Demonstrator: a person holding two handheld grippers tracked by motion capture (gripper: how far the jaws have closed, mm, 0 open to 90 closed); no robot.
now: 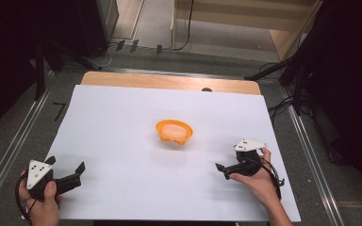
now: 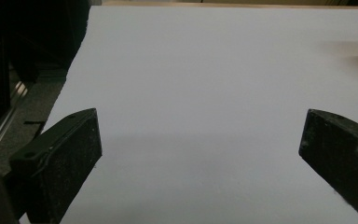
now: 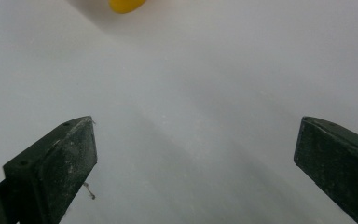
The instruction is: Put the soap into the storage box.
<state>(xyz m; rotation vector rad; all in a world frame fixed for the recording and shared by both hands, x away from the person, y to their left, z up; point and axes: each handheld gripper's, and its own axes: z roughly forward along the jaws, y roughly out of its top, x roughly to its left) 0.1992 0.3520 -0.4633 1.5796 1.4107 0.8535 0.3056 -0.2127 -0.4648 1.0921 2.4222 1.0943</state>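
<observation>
- Worktop (image 1: 122,141): wood under a white sheet; grey floor and dark stands around.
- Orange bowl (image 1: 174,131): mid-sheet, contents perhaps pale food.
- Left hand-held gripper (image 1: 75,172) and right hand-held gripper (image 1: 222,169): jaws wide apart, empty, both well clear of the bowl.

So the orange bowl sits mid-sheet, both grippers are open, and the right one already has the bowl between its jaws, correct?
Not quite. The right gripper is open, but its jaws hold nothing; the orange bowl sits apart, mid-sheet, as the high view shows. The left gripper is open too.
</observation>
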